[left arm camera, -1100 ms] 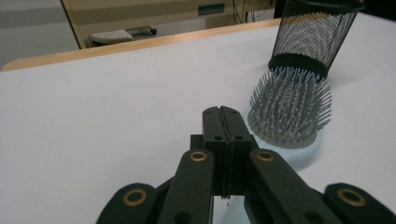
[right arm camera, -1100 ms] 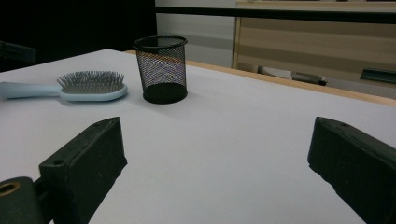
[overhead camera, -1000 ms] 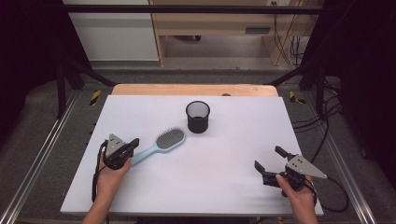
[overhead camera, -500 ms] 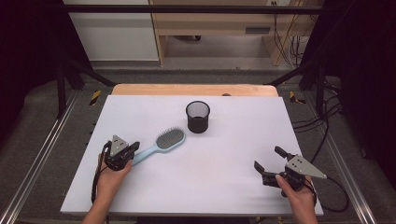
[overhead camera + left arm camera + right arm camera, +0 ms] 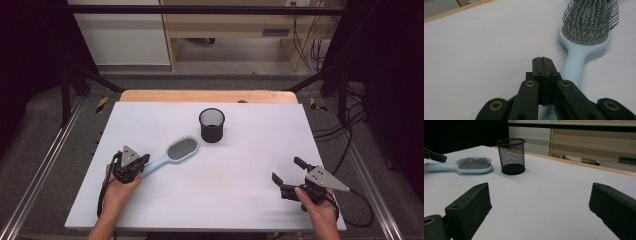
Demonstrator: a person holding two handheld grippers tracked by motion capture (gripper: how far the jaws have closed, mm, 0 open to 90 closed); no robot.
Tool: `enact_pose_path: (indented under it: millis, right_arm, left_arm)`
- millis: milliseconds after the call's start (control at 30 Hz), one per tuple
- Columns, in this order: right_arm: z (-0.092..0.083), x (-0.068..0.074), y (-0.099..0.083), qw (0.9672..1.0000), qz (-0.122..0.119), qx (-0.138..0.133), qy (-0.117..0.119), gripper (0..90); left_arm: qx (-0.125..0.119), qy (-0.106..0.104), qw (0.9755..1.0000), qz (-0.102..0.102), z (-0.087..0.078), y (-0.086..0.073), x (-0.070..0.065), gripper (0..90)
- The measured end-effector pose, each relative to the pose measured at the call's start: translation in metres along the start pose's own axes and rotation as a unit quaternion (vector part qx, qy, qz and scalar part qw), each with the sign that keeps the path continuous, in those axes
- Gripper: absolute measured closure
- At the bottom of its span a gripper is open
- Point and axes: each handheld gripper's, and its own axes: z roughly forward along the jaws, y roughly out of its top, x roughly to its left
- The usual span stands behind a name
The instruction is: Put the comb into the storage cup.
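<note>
left tool [image 5: 542,60]: jaws pressed together, empty, over handle end of light-blue plastic hairbrush [image 5: 172,154], contact unclear | hairbrush: flat on white tabletop [image 5: 240,195], head at 2 o'clock toward black mesh cup [image 5: 212,125] | right tool [image 5: 286,176]: jaws wide, empty

The white table [image 5: 240,200] lies bare across its middle and near side, so a hand can cross freely between the two grippers. Two things stand in the way: the black mesh cup [image 5: 212,125], upright toward the far edge, and the light blue hairbrush [image 5: 172,154], lying flat left of centre. A narrow open gap separates brush head and cup.
</note>
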Motion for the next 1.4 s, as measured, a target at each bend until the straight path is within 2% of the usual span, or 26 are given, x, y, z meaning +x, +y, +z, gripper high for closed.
enact_pose_path:
  millis: [200,600,767,867,1167,1400]
  right_arm:
    - [0.0,0.0,0.0,1.0,0.0,0.001,0.001,4.0]
    - [0.001,0.0,-0.001,1.0,0.0,0.003,0.001,4.0]
    - [0.0,-0.001,0.0,1.0,0.001,0.002,0.0,4.0]
    - [0.0,-0.001,-0.001,1.0,0.001,0.002,0.0,4.0]
    - [0.0,0.0,0.0,1.0,0.003,0.004,0.004,4.0]
    - [0.001,0.0,-0.001,1.0,0.002,0.004,0.005,3.9]
  left_arm:
    - [0.019,-0.004,0.9998,0.004,0.004,-0.002,-0.001,90.0]
    - [0.034,-0.001,0.9994,0.004,0.008,-0.004,0.003,90.0]
    - [0.039,-0.011,0.9992,0.001,0.006,-0.003,0.002,90.0]
    - [0.05,-0.021,0.9985,0.009,0.006,-0.003,-0.001,90.0]
    - [0.063,-0.041,0.9968,0.027,0.0,-0.003,-0.014,90.0]
    - [0.08,-0.06,0.9938,0.049,-0.005,-0.002,-0.029,90.0]
